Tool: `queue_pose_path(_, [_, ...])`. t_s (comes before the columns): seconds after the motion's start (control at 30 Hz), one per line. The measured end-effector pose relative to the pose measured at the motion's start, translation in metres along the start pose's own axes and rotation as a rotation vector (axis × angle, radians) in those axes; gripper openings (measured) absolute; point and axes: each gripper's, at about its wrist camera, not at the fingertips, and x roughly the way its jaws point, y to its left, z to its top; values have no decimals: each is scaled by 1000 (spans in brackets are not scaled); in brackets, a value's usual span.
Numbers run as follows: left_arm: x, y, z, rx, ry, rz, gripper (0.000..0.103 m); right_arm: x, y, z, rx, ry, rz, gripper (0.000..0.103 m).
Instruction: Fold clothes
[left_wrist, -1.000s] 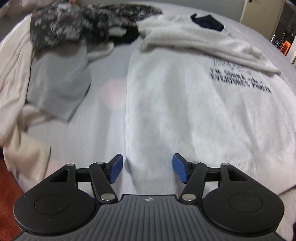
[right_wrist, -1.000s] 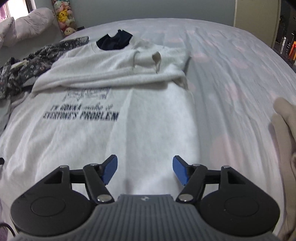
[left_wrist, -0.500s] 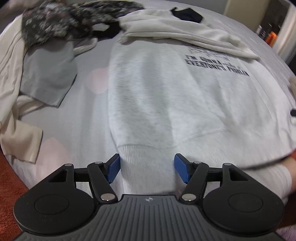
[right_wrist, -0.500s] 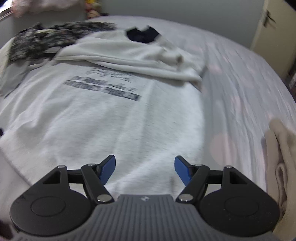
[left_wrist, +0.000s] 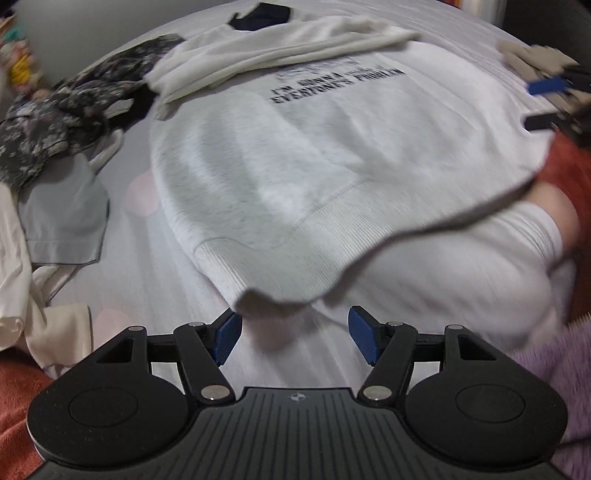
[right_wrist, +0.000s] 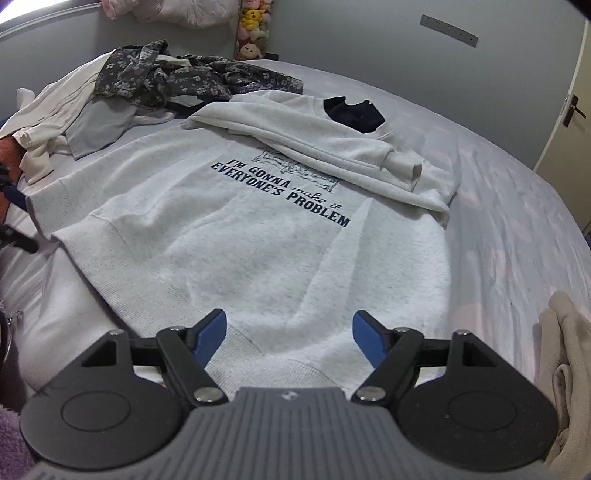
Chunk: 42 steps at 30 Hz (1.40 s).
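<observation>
A light grey sweatshirt (left_wrist: 295, 155) (right_wrist: 258, 251) with dark printed lettering lies flat on the bed, its sleeves folded across the chest. My left gripper (left_wrist: 295, 336) is open just short of the hem's left corner (left_wrist: 258, 295), which curls up slightly; nothing is between its fingers. My right gripper (right_wrist: 288, 332) hovers over the hem's right part (right_wrist: 280, 354). Its jaws are opening, the ribbed hem lies below the gap, and the pads do not press on it. Each gripper shows at the edge of the other's view.
A dark floral garment (right_wrist: 177, 77), a grey-blue cloth (right_wrist: 99, 125) and a cream garment (right_wrist: 40, 107) are heaped at the sweatshirt's left. A beige cloth (right_wrist: 569, 354) lies at the right. Pale bedsheet (right_wrist: 517, 206) stretches right. Purple fuzzy fabric (left_wrist: 554, 369) is near the bed's front edge.
Both grippers have drawn back from over the sweatshirt's body to its hem, rolling as they went. The left one now sits at the hem's left corner. Both stay open.
</observation>
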Motion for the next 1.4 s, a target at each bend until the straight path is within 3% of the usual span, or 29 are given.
queue_pose_path(0.17, [-7,-6,-3,75,-19,-39,62,3,0,-1,5,-2,-4,77])
queue_pose_path(0.27, [-10,-13,0,101,-68,-5,62,5,2,-1,-4,7,-4,77])
queue_pose_path(0.47, [-11,-36,1,274,-104,110,62,5,3,-1,-4,9,-5,77])
queue_pose_path(0.63, [-9,-41,3,316,-126,147,62,7,3,-1,-5,13,-4,77])
queue_pose_path(0.8, [11,-59,-7,500,-52,312,56,8,3,-1,-7,17,-4,77])
queue_pose_path(0.97, [-13,-59,4,460,-176,225,55,9,4,-1,-7,21,-5,77])
queue_pose_path(1.03, [-13,-61,7,453,-183,220,55,9,4,-1,-10,23,-6,77])
queue_pose_path(1.3, [47,-67,-9,607,-14,344,53,10,2,-2,-10,23,-1,77])
queue_pose_path(1.4, [57,-65,-8,600,1,375,36,11,2,-1,-11,23,4,77])
